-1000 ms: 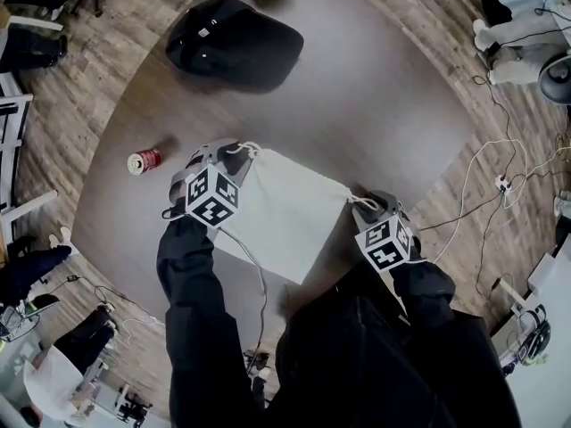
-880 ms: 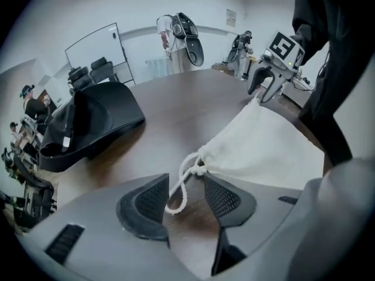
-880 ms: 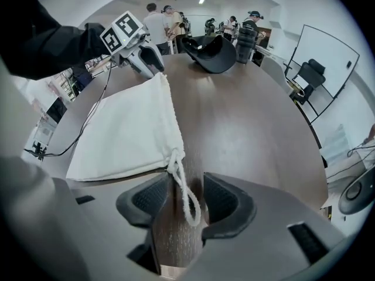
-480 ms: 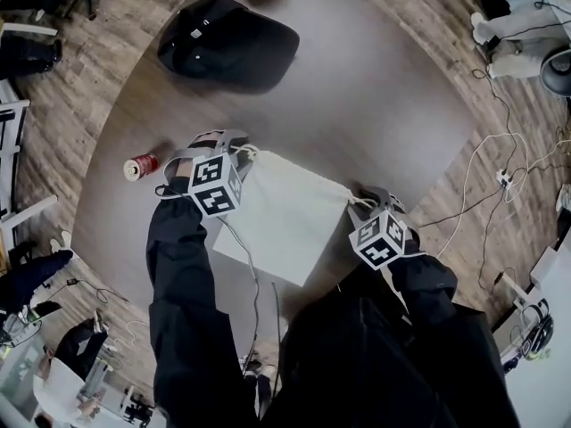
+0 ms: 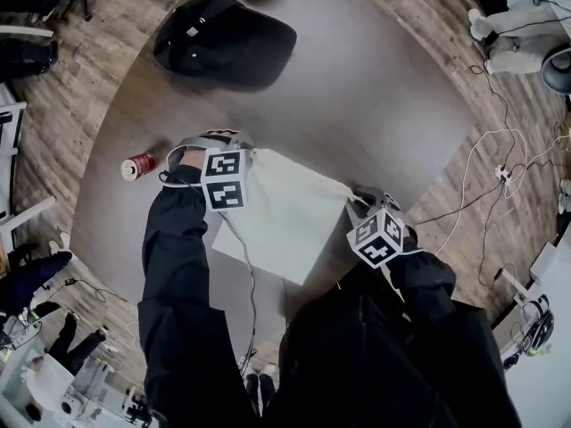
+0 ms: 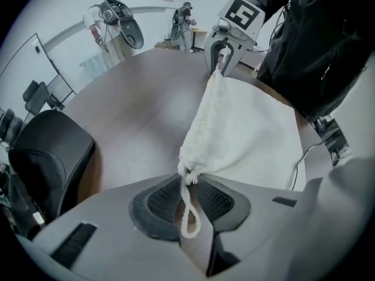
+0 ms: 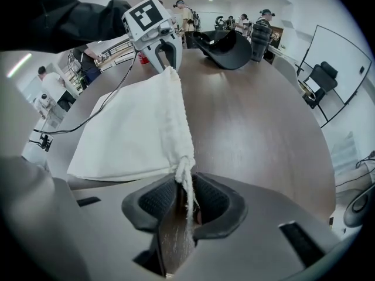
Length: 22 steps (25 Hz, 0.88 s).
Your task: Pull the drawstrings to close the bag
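1. Bag (image 5: 281, 212) — pale cloth, lying flat on the round wooden tabletop (image 5: 375, 87) between the two grippers. Its gathered mouth edge runs from one gripper to the other. In the head view its near corner disappears under the person's dark clothing.
2. Left gripper (image 6: 190, 201) — points steeply down at the bag's left mouth corner. Its jaws have just been closing and stand narrow, with the left drawstring (image 6: 188, 215) between the pads. The loop is rounded, not flattened, so the pads flank it rather than pinch it.
3. Right gripper (image 7: 186, 201) — at the opposite mouth corner, its jaws likewise just closing and narrow. The right drawstring (image 7: 187, 186) hangs between the pads with a sliver of tabletop showing beside it. The cord's lower end drops out of sight in the gap.
4. Head view: each marker cube covers its gripper's jaws, so only the gripper views show them.
5. Red can (image 5: 138, 165) lies near the tabletop's left edge.
6. Dark object (image 5: 223, 38), far side, well apart from the bag; whether it is a cap or a bag cannot be told.
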Tool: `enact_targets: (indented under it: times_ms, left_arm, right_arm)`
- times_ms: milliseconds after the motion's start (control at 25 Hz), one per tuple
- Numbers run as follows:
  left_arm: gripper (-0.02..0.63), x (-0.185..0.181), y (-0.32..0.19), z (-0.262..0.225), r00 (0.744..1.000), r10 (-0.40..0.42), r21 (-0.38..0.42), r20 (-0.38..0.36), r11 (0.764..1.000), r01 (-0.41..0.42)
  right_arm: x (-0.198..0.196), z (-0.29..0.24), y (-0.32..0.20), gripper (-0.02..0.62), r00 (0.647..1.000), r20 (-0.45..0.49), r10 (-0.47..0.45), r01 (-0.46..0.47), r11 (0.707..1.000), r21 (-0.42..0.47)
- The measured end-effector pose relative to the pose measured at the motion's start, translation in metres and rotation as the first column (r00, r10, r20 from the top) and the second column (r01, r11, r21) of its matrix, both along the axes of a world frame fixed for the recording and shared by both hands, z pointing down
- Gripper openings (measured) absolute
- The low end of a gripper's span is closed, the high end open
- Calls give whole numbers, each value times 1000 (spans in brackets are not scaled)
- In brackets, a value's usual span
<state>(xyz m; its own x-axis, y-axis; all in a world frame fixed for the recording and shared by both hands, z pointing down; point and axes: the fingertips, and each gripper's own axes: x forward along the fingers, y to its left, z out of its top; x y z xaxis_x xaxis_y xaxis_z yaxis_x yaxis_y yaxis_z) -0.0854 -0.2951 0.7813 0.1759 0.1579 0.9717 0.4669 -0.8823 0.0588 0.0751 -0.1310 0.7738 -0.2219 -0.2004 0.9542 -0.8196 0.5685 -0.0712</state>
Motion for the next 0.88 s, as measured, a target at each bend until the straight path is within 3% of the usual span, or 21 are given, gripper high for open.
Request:
enact_targets:
  times_ms: [200, 440, 560, 680, 880]
  left_arm:
    - [76, 4, -6, -3, 992, -122, -54, -16, 991, 121]
    - [58, 7, -10, -4, 971, -233, -67, -47, 971, 229]
    - [55, 4, -11, -9, 921, -382, -85, -80, 923, 375]
    - [57, -4, -8, -20, 847, -517, -87, -126, 856, 510]
    - [57, -17, -2, -47, 731, -655, -71, -189, 752, 655]
  right_arm:
    - [-6, -1, 3, 64, 1000, 15, 11, -11, 1000, 8]
    - [-4, -1, 2, 58, 999, 30, 43, -44, 999, 13]
    - [-4, -6, -1, 56, 996, 40, 78, -79, 997, 24]
    - [-2, -17, -4, 55, 995, 54, 89, -92, 994, 52]
    - [0, -47, -14, 57, 995, 62, 80, -87, 988, 127]
